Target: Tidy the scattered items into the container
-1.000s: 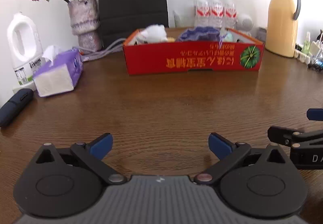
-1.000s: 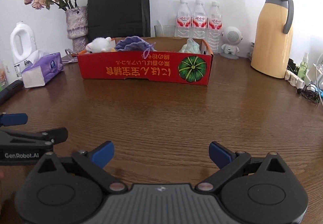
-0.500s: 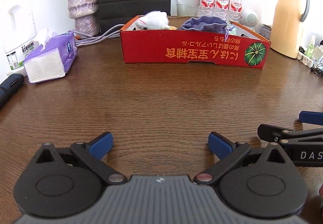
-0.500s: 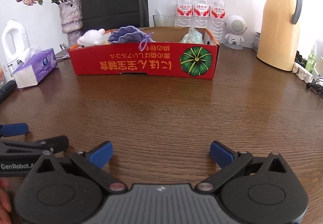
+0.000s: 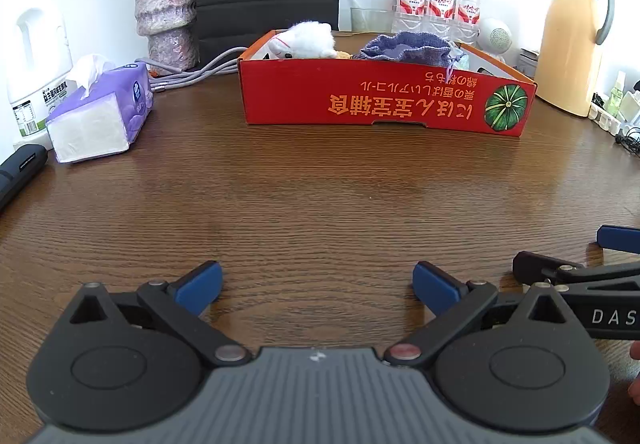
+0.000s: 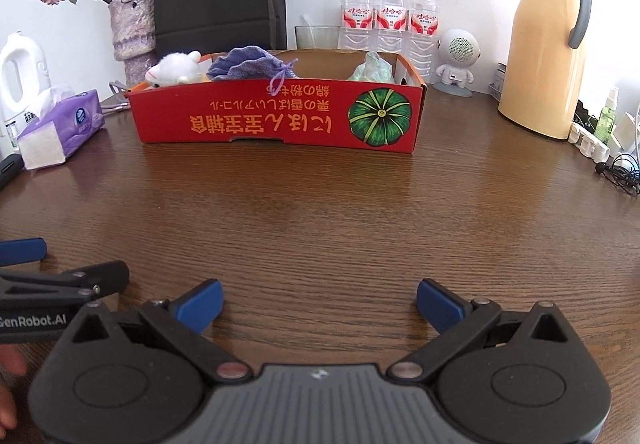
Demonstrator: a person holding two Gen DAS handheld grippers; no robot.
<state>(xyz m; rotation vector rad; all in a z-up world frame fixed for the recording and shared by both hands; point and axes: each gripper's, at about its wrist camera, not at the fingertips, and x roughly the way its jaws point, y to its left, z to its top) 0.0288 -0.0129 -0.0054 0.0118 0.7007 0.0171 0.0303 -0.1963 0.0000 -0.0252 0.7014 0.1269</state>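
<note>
1. Right gripper (image 6: 318, 302) held low over table (image 6: 320, 212), jaws spread wide, nothing gripped.
2. Red box (image 6: 280, 116) seen well ahead; plush (image 6: 176, 70), purple pouch (image 6: 248, 64) contained.
3. Left gripper (image 6: 60, 276) seen at left edge.

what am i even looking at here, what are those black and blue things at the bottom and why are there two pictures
These are two handheld grippers, one in each of a person's hands, not a robot arm. Each carries a wide-angle camera looking forward along its two blue-tipped fingers, so each picture shows its own gripper at the bottom edge.

One picture comes from the left gripper, the other from the right gripper. Both have their jaws spread wide and hold nothing. Each also appears at the edge of the other's view.

Ahead on the wooden table stands a red cardboard box holding a white plush toy, a purple knitted pouch and a pale green crumpled item. Around it are a tissue pack, a flower vase, water bottles and a yellow thermos jug.
</note>
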